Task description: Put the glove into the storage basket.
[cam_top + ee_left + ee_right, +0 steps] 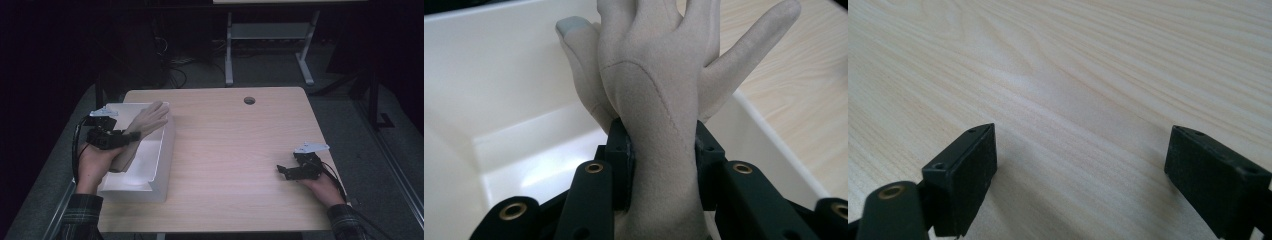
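Over white bin (162, 165) — beige suede glove (649, 95)

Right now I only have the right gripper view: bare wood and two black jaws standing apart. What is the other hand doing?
Observer: The left tool is shut on a beige glove, clamped at the wrist part.
Operator: Where is that glove relative to the table?
Observer: It hangs over a white bin at the table's left edge, fingers pointing away from the person.
Operator: Anything already in the bin?
Observer: The left gripper view shows a bare white floor under the glove; the near corner is hidden.
Operator: And my own tool?
Observer: The right tool is open, low over the wood near the right edge, nothing between its jaws.
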Demonstrator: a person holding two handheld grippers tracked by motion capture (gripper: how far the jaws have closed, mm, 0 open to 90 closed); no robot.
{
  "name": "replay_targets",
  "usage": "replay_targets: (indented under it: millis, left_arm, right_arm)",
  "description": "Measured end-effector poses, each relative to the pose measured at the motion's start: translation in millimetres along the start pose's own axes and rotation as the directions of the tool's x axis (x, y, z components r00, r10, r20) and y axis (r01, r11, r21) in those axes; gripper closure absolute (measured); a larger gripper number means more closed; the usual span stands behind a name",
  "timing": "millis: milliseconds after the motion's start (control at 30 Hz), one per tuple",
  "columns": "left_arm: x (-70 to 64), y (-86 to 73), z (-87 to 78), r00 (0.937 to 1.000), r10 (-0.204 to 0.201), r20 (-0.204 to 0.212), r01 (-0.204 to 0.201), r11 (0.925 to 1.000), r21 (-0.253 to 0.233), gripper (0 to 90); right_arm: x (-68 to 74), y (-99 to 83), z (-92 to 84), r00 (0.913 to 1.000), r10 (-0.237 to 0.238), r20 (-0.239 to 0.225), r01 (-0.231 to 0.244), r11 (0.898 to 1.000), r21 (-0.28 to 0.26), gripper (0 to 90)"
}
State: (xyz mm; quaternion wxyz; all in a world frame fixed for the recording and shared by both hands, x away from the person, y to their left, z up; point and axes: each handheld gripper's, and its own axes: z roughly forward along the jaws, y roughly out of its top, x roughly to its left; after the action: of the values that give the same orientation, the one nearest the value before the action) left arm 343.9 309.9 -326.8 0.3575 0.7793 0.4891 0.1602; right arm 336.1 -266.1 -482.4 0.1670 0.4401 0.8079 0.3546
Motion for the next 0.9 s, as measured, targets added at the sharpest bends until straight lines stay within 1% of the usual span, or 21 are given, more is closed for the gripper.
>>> replay_targets:
  millis: [67,133,400,533,567,667,733,767,833,900]
  left_arm:
    - [3.3,-5.4,6.3,0.9998,-0.005,-0.018,0.005,0.9998,0.018,68.4]
    - [6.0,-10.0,12.0,0.9997,-0.009,-0.024,0.01,0.9995,0.029,68.4]
    - [15.3,-27.2,32.4,0.9978,-0.035,-0.057,0.037,0.9987,0.035,68.3]
    - [20.1,-36.7,42.8,0.9964,-0.036,-0.077,0.04,0.9976,0.056,68.3]
    - [20.9,-39.0,45.6,0.9957,-0.04,-0.083,0.045,0.9975,0.054,68.2]
    - [23.5,-43.9,52.5,0.9944,-0.034,-0.1,0.041,0.9966,0.072,68.2]
    - [25.0,-46.4,57.1,0.9942,-0.039,-0.101,0.047,0.9959,0.078,68.1]
    - [25.9,-47.1,58.4,0.9942,-0.032,-0.103,0.04,0.9956,0.084,68.1]
    - [26.5,-49.5,62.4,0.9931,-0.033,-0.112,0.044,0.9947,0.093,68.0]
    - [26.4,-50.0,63.9,0.9927,-0.024,-0.118,0.036,0.994,0.104,67.7]
  right_arm:
    - [0.1,0.0,0.0,1.0,0.0,0.0,0.0,1.0,0.001,12.9]
    - [-0.1,0.0,-0.1,1.0,-0.001,0.001,0.001,1.0,0.001,12.9]
    - [0.0,0.0,-0.1,1.0,0.0,0.0,0.0,1.0,0.001,12.9]
    - [0.0,0.0,-0.1,1.0,0.0,0.0,0.0,1.0,0.001,12.9]
    - [0.1,0.0,0.0,1.0,0.001,0.0,-0.001,1.0,0.0,12.9]
    - [0.1,0.0,-0.1,1.0,0.0,0.0,0.0,1.0,0.001,12.9]
    - [0.1,0.0,-0.1,1.0,0.001,0.0,-0.001,1.0,0.001,12.9]
    - [0.0,0.1,-0.1,1.0,0.0,0.0,0.0,1.0,0.001,12.9]
    - [0.1,0.0,-0.1,1.0,0.001,0.0,-0.001,1.0,0.001,12.9]
    - [0.1,0.0,-0.1,1.0,0.001,0.0,-0.001,1.0,0.001,12.9]
